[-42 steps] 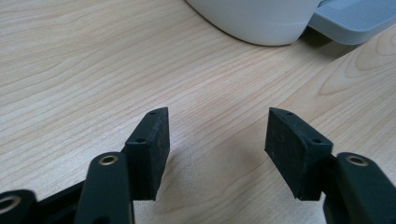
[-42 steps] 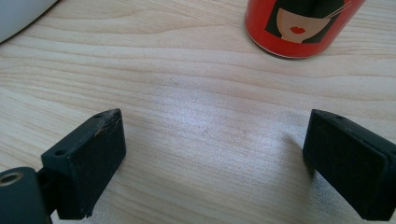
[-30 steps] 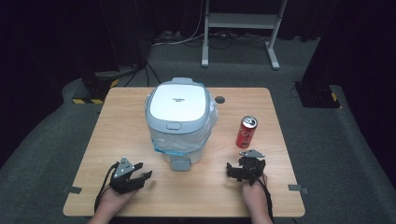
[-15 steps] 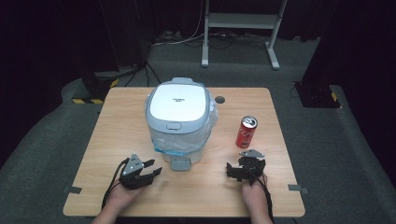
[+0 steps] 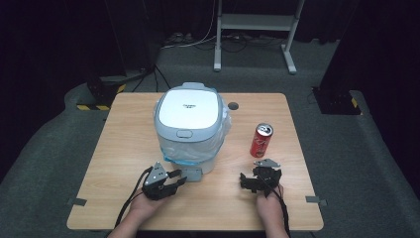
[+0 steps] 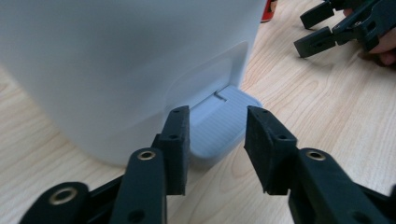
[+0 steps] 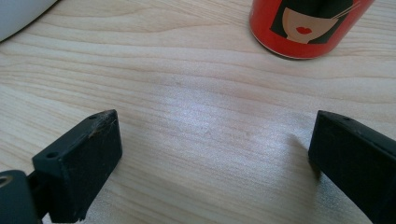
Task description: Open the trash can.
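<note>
At table centre in the high view stands your white pedal bin [image 5: 190,126], its grey foot pedal [image 5: 191,174] jutting toward you at 6 o'clock. Your left gripper [image 5: 174,182] sits just beside that pedal, jaws apart. Your left gripper view shows more: the ribbed pedal [image 6: 219,126] lies between and just beyond the parted fingers [image 6: 176,144], untouched. Your right gripper [image 5: 246,181] rests jaws wide on bare wood, red can [image 7: 306,25] at 1 o'clock.
</note>
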Available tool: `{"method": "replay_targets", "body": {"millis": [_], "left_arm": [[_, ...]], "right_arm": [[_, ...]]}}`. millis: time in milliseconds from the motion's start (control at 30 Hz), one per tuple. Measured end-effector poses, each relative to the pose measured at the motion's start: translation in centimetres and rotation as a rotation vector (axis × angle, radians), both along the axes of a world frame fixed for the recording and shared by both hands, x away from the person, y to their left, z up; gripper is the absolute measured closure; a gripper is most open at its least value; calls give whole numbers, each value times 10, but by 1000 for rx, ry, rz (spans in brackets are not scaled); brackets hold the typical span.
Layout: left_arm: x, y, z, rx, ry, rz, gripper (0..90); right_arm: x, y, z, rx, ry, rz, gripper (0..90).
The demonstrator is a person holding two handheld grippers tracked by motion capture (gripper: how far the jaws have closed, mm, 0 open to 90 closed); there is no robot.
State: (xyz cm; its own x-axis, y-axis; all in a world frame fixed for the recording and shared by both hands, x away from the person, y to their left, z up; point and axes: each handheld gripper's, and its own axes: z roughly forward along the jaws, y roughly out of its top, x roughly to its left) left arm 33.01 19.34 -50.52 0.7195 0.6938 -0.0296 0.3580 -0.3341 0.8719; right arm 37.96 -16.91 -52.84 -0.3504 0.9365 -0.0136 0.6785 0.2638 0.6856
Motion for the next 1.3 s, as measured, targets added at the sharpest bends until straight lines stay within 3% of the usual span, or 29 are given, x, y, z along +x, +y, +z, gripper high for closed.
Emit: {"method": "replay_targets", "body": {"millis": [233, 467, 567, 667, 733, 867, 1300], "left_arm": [[5, -12, -7, 14, -6, -7, 695], [7, -18, -14, -4, -17, 11, 663], [5, -19, -17, 7, -57, 26, 650], [4, -20, -18, 14, -68, 29, 649], [4, -20, -18, 13, -64, 31, 648], [8, -18, -19, -12, -19, 38, 614], [11, -19, -17, 11, -3, 49, 591]], "right_arm": [[-1, 0, 0, -1, 0, 2, 23], [-2, 0, 0, -2, 0, 9, 24], [-2, 0, 0, -4, -2, 11, 26], [-2, 0, 0, -4, -2, 14, 25], [-2, 0, 0, -5, -2, 15, 25], [-3, 0, 0, -6, -3, 20, 26], [-4, 1, 0, -1, -1, 21, 26]]}}
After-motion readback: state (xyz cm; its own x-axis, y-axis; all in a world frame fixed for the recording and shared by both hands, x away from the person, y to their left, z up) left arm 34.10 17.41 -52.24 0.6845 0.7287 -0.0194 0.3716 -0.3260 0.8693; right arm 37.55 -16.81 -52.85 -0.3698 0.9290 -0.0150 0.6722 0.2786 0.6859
